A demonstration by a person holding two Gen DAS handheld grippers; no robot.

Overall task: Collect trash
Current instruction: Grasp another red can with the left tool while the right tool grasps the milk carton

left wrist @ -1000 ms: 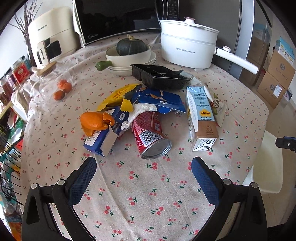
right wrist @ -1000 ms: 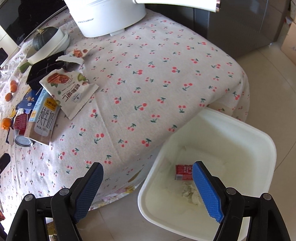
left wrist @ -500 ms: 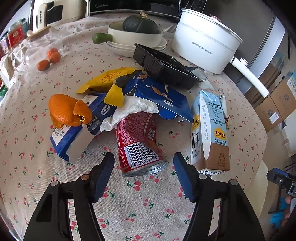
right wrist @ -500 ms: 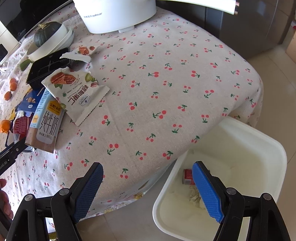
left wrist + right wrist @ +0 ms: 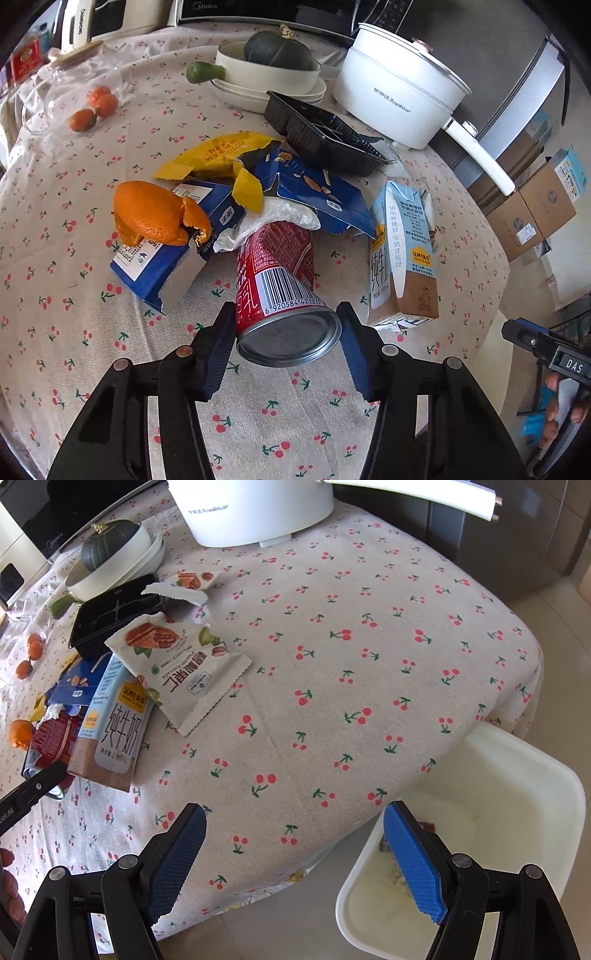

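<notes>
On the desk (image 5: 92,332), draped in a cherry-print cloth, the left hand-held gripper (image 5: 288,343) is closing its jaws around a red can (image 5: 280,280) lying on its side amid wrappers, just left of a milk carton (image 5: 404,254). Farther right, the right hand-held gripper (image 5: 295,853) hangs with jaws apart and nothing between them, over the desk edge beside a white bin (image 5: 524,775).

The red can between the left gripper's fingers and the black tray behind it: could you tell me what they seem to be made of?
The red can looks like printed metal: its bare end is dull silver with a rolled rim. The black tray looks like thin glossy plastic, ribbed and catching highlights.
</notes>
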